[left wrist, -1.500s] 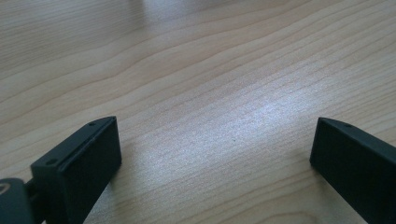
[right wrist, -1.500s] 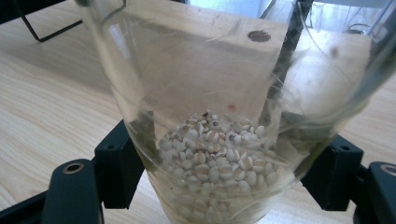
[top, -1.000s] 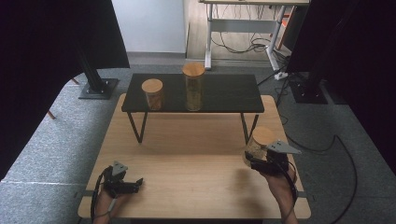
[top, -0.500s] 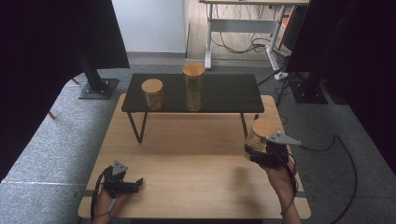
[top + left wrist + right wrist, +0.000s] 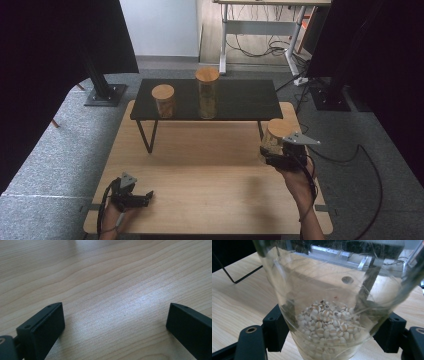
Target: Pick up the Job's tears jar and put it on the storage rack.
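Near the desk's (image 5: 200,165) front left corner: left claw (image 5: 145,196), held low over the bare wood in a hand at the front edge, jaws spread wide with nothing between them, plain grain showing in the gap in the left gripper view (image 5: 115,315). Farther in, near the right edge and about halfway back: right claw (image 5: 270,150), clenched around a clear glass jar (image 5: 274,141) with a round wooden lid, gripped low on the wall from both sides and carried upright, clear of the desk surface as far as can be told from the high view. In the right gripper view, jar (image 5: 332,315) close up between the two black jaws, a shallow layer of pale round grains (image 5: 328,325) lying in its bottom, upper part of the glass see-through. Just beyond the jar, the right end of a low black shelf (image 5: 240,97) on thin black legs, standing across the back half of the desk. On the shelf's left part: a short jar (image 5: 163,101) with a wooden lid. Near its middle, close beside that one but apart from it: a taller jar (image 5: 207,93), also wooden-lidded. Past the desk's far edge: grey carpet, black stands and cables.
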Available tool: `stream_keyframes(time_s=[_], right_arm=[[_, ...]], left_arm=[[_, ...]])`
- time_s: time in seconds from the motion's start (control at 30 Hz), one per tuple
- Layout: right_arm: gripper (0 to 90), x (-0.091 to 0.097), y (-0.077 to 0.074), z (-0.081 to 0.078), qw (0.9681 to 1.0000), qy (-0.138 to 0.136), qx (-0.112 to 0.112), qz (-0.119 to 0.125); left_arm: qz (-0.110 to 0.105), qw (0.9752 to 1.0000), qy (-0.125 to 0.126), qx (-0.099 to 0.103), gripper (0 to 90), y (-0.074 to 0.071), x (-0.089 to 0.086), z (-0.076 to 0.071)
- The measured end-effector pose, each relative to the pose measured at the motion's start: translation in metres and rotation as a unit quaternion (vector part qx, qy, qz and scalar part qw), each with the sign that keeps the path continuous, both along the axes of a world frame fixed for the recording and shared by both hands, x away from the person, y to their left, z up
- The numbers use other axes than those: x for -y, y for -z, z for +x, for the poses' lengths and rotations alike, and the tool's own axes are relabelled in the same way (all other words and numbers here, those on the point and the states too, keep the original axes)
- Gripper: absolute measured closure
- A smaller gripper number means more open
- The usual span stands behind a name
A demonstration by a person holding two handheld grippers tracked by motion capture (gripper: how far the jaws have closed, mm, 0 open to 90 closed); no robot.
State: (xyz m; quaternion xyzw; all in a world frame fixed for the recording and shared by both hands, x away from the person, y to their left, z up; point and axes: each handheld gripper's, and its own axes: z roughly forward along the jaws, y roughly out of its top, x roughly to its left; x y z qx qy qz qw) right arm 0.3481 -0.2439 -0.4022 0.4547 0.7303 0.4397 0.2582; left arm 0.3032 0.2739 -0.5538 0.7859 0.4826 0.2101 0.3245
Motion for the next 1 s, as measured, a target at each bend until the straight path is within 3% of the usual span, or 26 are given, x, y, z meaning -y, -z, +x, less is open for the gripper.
stream_keyframes(time_s=[1.0], right_arm=[[25.0,-0.027,-0.062,0.040,0.9999,-0.006,0.012,0.007]], left_arm=[[0.000,1.0000,0.006,-0.001,1.4,0.000,0.000,0.000]])
